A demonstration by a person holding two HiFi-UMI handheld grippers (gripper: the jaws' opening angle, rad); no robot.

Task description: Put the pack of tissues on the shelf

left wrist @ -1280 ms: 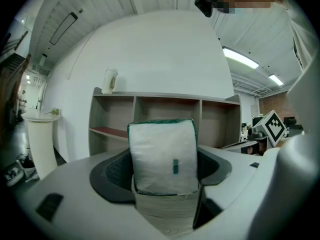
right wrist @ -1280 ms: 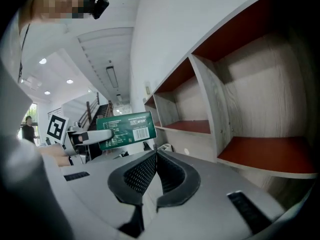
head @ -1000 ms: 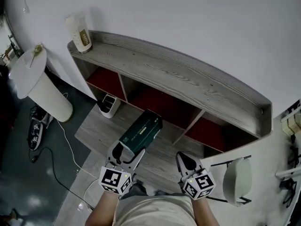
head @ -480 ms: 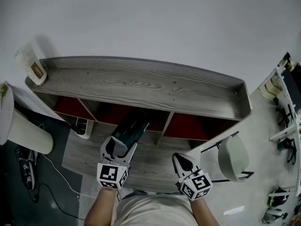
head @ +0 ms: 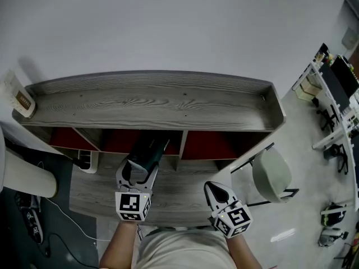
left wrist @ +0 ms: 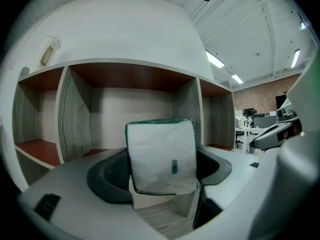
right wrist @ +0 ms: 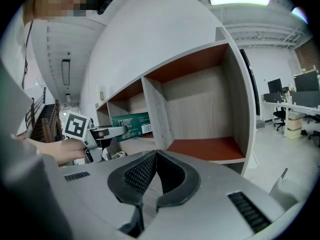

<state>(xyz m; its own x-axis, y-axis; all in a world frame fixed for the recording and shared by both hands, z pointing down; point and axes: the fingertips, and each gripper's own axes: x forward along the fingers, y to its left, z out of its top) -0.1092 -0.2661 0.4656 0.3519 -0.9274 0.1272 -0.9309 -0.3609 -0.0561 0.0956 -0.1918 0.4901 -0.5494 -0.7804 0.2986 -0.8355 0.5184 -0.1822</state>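
A dark green pack of tissues sticks forward from my left gripper, which is shut on it. Its far end reaches under the top board of the grey wooden shelf, at the middle compartment. In the left gripper view the pack's white end sits between the jaws, facing the middle compartment. My right gripper is shut and holds nothing, low at the right. In the right gripper view the pack and the left gripper show at the left, at the shelf front.
A tall tan packet stands at the shelf top's left end. A white pedestal is at the left on the floor, a white chair at the right. A small white bin sits by the left compartment. Desks and gear line the far right.
The view has swung right, so the shelf now lies level across the frame. My left gripper has carried the pack forward, its far end now under the shelf's top board. The right gripper stayed put.
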